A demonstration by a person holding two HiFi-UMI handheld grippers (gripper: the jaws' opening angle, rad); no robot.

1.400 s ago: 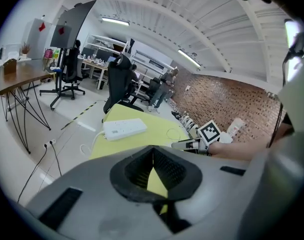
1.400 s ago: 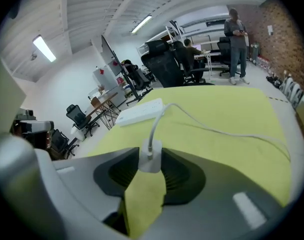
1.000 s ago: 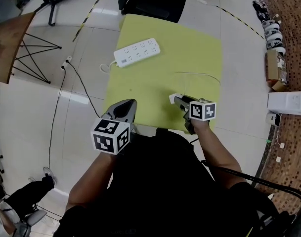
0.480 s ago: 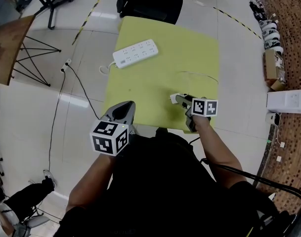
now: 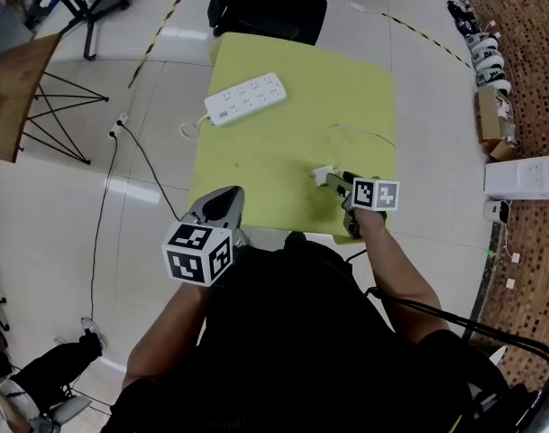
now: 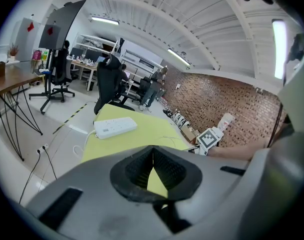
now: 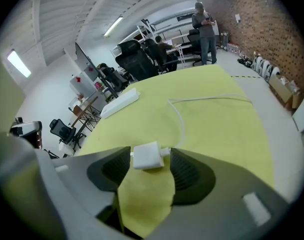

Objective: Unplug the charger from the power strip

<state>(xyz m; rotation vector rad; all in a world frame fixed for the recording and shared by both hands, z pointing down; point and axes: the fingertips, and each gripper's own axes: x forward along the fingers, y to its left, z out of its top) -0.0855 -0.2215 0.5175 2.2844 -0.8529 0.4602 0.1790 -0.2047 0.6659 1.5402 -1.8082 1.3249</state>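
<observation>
The white charger (image 5: 321, 176) (image 7: 148, 155) lies flat on the yellow table (image 5: 283, 152), unplugged, with its thin white cable (image 5: 360, 133) (image 7: 181, 119) trailing away across the cloth. My right gripper (image 5: 333, 179) (image 7: 149, 166) straddles it near the table's front right. Its jaws are opening, and both pads stand clear of the charger's sides. The white power strip (image 5: 246, 97) (image 6: 115, 126) (image 7: 119, 102) rests at the far left of the table with no plug in it. My left gripper (image 5: 227, 201) (image 6: 152, 159) hovers at the front left edge, shut and empty.
A black office chair (image 5: 269, 7) stands against the table's far edge. A wooden side table (image 5: 13, 88) is off to the left. The strip's cord (image 5: 121, 152) runs over the tiled floor. A white box (image 5: 522, 179) sits on the floor at right. People (image 7: 204, 26) stand far off.
My right gripper's jaws have spread apart off the charger, which now rests on the table between them. The left gripper has stayed where it was.
</observation>
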